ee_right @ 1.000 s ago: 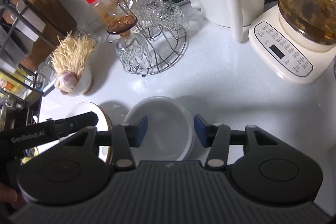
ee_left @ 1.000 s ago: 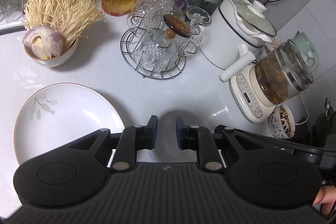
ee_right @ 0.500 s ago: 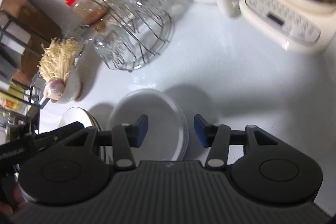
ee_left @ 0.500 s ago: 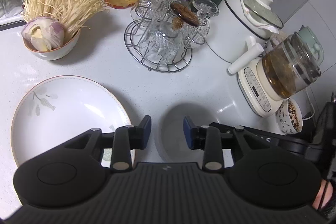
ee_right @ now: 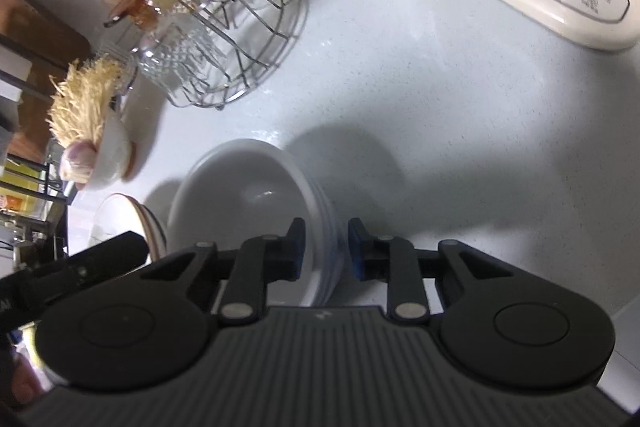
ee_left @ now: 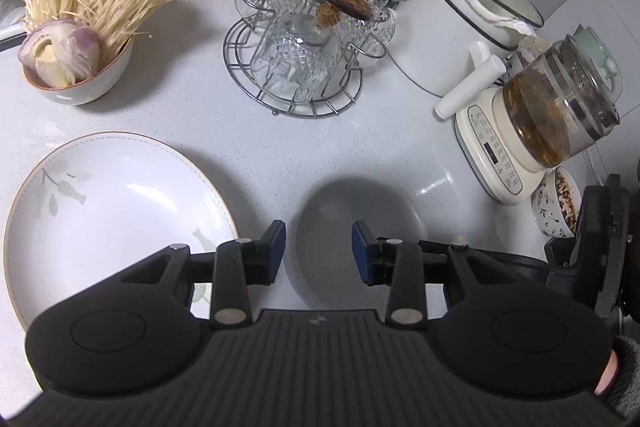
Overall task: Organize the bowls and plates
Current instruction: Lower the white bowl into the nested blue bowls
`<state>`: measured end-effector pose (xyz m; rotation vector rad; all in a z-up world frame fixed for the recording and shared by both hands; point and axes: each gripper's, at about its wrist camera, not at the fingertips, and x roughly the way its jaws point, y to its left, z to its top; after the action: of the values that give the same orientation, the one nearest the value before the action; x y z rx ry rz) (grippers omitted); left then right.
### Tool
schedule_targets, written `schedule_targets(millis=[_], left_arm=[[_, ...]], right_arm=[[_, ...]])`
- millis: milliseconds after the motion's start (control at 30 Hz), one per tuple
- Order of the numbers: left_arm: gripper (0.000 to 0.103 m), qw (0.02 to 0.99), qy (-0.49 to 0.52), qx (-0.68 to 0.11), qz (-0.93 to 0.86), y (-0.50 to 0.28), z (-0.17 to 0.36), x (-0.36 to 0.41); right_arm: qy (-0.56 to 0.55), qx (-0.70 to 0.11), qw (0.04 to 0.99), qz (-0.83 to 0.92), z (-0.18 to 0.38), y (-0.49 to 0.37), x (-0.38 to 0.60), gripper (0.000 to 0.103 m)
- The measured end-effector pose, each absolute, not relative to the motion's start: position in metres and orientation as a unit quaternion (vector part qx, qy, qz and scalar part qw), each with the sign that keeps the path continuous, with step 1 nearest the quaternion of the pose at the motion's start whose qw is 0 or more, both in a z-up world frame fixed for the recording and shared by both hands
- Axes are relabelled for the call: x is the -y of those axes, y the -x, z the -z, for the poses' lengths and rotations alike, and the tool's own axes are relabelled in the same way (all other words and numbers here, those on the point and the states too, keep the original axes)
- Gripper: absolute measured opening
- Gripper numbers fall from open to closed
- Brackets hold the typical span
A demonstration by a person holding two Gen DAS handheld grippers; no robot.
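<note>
Your right gripper (ee_right: 323,247) straddles the bowl (ee_right: 248,199) rim, 1 finger inside, 1 outside, not visibly touching. Your left gripper (ee_left: 319,251) is spread above the surface (ee_left: 260,147), plate (ee_left: 108,211) to its left.

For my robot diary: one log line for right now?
right gripper: straddling white bowl rim, closing | left gripper: open, empty | plate: untouched

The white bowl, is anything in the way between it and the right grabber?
Nothing visible is. The right gripper already has its jaws on either side of the white bowl rim, one inside and one outside. Only bare counter lies around it there, and the big plate sits off to its left.
</note>
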<state>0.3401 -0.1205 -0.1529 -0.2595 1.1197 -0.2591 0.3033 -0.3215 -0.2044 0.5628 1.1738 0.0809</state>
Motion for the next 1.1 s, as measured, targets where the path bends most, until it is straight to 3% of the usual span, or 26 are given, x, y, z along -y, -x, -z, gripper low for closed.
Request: schedule_targets(millis=[200,400,1100], left_arm=[[0.042,0.826,0.116,-0.537,0.127,-0.345,0.158,0.127],[0.047,0.818,0.104,-0.548,0.143,-0.350,0.163,0.142],[0.047,0.790,0.072,-0.579,0.188,-0.354,0.188,0.207]], right_arm=[[-0.267,-0.550,0.790,-0.043,0.206,-0.302,0.327,0.016],[-0.260,-0.549,0.794,-0.028,0.203,-0.294,0.334,0.016],[-0.284,-0.538,0.793,0.027,0.202,-0.270,0.381,0.015]])
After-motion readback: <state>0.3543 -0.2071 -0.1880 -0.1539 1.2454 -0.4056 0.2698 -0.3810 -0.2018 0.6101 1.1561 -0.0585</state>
